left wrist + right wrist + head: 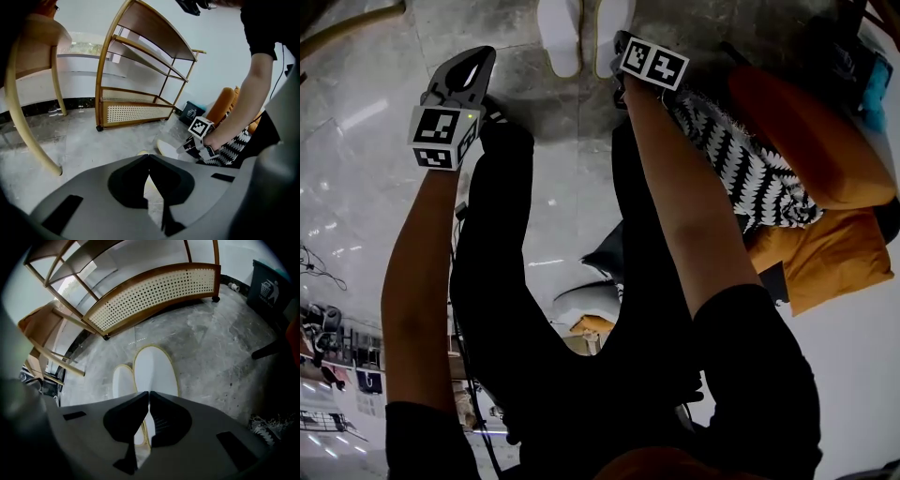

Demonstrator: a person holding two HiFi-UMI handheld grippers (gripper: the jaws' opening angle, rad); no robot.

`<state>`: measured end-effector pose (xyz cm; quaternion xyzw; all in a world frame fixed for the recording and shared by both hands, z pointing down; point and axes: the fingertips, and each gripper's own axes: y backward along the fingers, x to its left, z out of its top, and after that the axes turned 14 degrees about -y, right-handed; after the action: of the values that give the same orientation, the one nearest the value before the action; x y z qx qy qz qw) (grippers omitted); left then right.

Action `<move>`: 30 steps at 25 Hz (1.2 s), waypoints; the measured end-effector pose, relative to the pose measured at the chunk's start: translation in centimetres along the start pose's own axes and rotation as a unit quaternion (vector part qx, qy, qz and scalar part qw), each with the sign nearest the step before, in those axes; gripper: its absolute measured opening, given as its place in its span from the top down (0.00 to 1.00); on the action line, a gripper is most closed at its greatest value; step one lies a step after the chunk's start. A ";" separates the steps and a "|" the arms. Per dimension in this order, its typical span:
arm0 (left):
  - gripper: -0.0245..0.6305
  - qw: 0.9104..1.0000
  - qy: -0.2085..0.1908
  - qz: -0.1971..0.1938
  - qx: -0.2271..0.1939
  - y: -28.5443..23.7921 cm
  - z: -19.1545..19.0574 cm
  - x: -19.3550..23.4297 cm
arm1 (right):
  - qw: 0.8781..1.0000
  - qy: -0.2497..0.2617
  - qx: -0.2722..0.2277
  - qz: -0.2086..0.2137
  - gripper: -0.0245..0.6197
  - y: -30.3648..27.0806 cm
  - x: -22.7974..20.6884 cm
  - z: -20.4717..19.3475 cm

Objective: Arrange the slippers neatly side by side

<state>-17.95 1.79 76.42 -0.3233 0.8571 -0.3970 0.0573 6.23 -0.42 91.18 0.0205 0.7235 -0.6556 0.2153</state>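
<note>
Left gripper, right gripper: jaws together, empty.

Bare floor left of slippers, cushions right.

We looked at a grey, mottled stone floor. Two white slippers with yellow edging lay flat on it, side by side. The right slipper touched the left slipper along its side and reached a little further forward. Beyond them a wooden shelf unit with a cane-panelled base stood on small castors, and a dark bin stood near its end.
</note>
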 end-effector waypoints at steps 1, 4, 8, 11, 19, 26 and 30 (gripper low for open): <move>0.94 1.000 0.000 0.002 0.001 0.0 -0.4 0.1 | 1.000 -0.001 0.001 0.001 0.90 -0.5 -0.1 -0.2; 0.94 1.000 -0.001 0.006 0.003 -0.1 -1.2 0.5 | 1.000 -0.006 -0.001 0.002 0.90 -1.8 -0.3 -0.4; 0.94 1.000 -0.005 0.004 0.011 -0.3 -2.3 0.5 | 1.000 -0.002 0.005 0.002 0.90 -3.1 -0.5 -1.0; 0.94 1.000 -0.004 0.007 0.011 -0.4 -2.4 0.6 | 1.000 -0.003 0.008 0.007 0.90 -3.8 -0.4 -1.4; 0.94 1.000 -0.001 0.004 0.005 -1.0 -1.5 0.1 | 1.000 -0.007 0.012 0.028 0.90 -4.3 1.3 -2.2; 0.94 1.000 -0.004 -0.003 0.000 -1.4 -0.3 -0.8 | 0.999 -0.023 0.017 0.040 0.90 -4.2 1.7 -2.3; 0.94 1.000 -0.006 -0.004 0.001 -1.3 -0.1 -0.7 | 0.999 -0.009 0.022 0.040 0.90 -4.2 1.9 -2.4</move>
<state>-16.79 1.71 77.29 -0.3287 0.8552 -0.3959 0.0615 2.51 0.84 94.60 0.0485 0.7054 -0.6625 0.2472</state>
